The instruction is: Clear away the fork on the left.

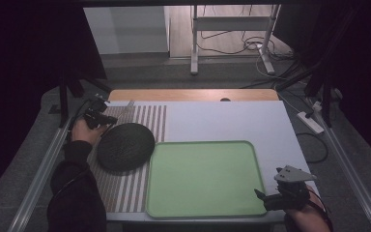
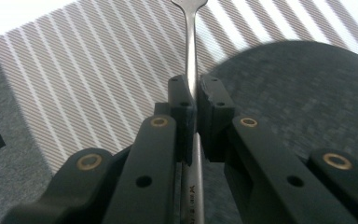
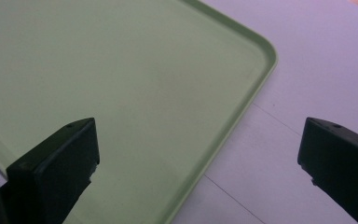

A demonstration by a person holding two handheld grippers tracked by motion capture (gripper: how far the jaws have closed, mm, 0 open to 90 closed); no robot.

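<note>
White tabletop (image 1: 232,123) fills the scene, with a wooden strip along its far edge and dark curtains to either side. On the left gripper (image 1: 98,117), the jaws are pressed onto the handle of a metal fork (image 2: 192,56), whose neck runs forward above a striped placemat (image 2: 98,70), just beside a dark round woven mat (image 1: 125,146). Spread wide with nothing between them, the jaws of the right gripper (image 1: 270,199) hover at the near right corner of a green tray (image 3: 121,70). Beyond the table lie grey floor, white stand legs and loose cables.
</note>
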